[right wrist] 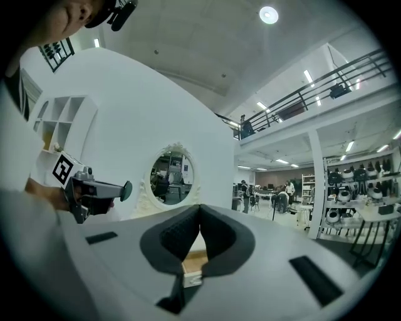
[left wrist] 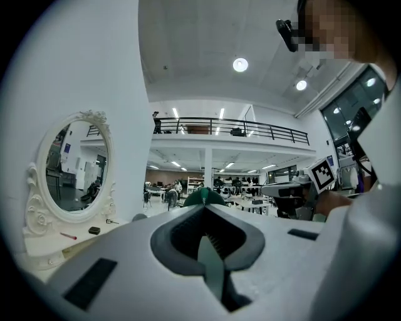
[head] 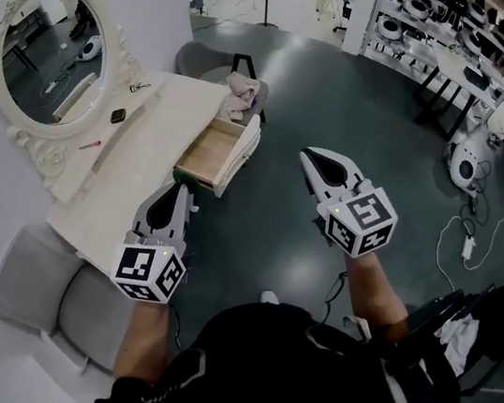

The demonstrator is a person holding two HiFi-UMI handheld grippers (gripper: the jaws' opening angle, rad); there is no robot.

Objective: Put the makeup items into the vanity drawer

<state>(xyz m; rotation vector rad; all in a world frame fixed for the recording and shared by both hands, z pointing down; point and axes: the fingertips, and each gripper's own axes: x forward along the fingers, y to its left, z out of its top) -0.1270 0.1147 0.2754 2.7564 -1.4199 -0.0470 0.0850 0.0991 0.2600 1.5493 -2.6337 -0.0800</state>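
The white vanity [head: 145,156] stands at upper left with its wooden drawer [head: 214,155] pulled open. On its top lie a black compact [head: 118,115], a red pencil [head: 89,145] and a small dark item [head: 140,86]; the compact [left wrist: 94,230] and the pencil [left wrist: 67,236] also show in the left gripper view. My left gripper [head: 187,189] hovers shut and empty just in front of the drawer's near corner. To its right, over the floor, my right gripper [head: 311,154] is held shut and empty. Through the right gripper's jaws I glimpse the drawer [right wrist: 191,263].
An oval mirror [head: 52,49] stands on the vanity's back. A chair with a pink cloth [head: 240,95] sits beyond the drawer. A grey padded seat [head: 47,285] is at my left. Cables and a power strip [head: 469,247] lie on the floor at right, with shelves behind.
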